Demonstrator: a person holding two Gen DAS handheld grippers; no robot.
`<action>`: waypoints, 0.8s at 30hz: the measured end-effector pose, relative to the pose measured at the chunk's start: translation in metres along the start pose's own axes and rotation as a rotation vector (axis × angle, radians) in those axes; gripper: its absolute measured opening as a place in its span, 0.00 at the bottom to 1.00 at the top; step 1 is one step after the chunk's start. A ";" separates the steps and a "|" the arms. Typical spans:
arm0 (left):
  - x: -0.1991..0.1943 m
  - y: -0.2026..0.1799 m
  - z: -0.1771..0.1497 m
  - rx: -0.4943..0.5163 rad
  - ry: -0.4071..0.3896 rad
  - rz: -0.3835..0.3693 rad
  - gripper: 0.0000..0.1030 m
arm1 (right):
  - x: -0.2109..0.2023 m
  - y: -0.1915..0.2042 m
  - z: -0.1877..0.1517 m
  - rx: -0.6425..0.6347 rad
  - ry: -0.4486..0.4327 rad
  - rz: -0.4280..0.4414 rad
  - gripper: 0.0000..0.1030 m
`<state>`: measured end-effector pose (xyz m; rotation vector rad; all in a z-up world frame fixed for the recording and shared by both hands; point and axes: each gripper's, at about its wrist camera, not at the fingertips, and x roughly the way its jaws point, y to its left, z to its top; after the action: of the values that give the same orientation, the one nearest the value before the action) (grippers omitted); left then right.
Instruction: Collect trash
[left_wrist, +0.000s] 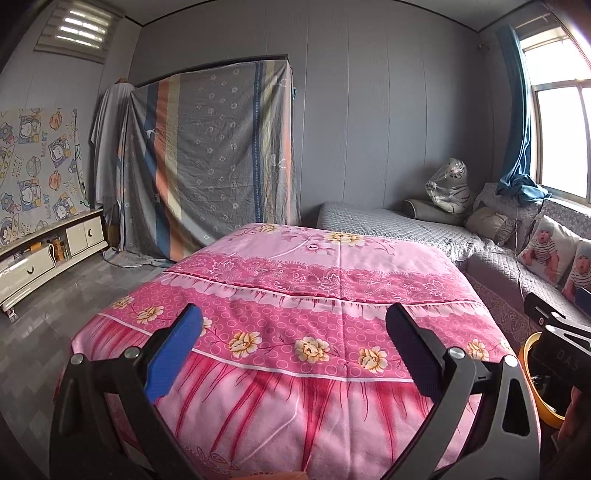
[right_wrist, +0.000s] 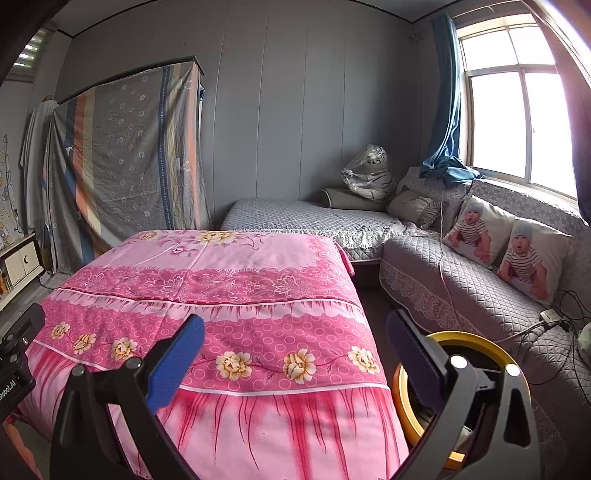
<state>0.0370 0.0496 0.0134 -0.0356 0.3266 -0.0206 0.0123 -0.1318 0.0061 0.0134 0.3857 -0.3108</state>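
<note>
A table under a pink flowered cloth (left_wrist: 295, 295) fills the middle of both views (right_wrist: 221, 288). No loose trash shows on it. A yellow-rimmed bin (right_wrist: 465, 339) stands at the table's right front corner, partly hidden behind my right gripper; its rim also shows in the left wrist view (left_wrist: 526, 354). My left gripper (left_wrist: 295, 347) is open and empty above the table's near edge. My right gripper (right_wrist: 295, 354) is open and empty over the table's right front part, beside the bin. The right gripper's body shows at the right edge of the left wrist view (left_wrist: 557, 332).
A grey quilted corner sofa (right_wrist: 461, 280) with two baby-print cushions (right_wrist: 517, 254) runs along the right under a window. A cable lies on its seat (right_wrist: 546, 321). A sheet-covered wardrobe (left_wrist: 214, 155) stands at the back. A low cream cabinet (left_wrist: 51, 254) lines the left wall.
</note>
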 end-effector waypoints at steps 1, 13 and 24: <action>0.001 0.000 0.000 0.000 0.002 -0.002 0.92 | 0.000 0.000 0.000 0.000 0.001 0.000 0.92; 0.003 -0.005 -0.003 0.006 0.012 0.004 0.92 | 0.006 0.001 -0.008 0.001 0.036 0.032 0.92; 0.001 -0.008 -0.004 0.011 0.022 -0.004 0.92 | 0.010 0.001 -0.012 0.000 0.044 0.025 0.92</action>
<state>0.0370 0.0411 0.0097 -0.0254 0.3481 -0.0271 0.0168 -0.1324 -0.0085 0.0252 0.4289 -0.2867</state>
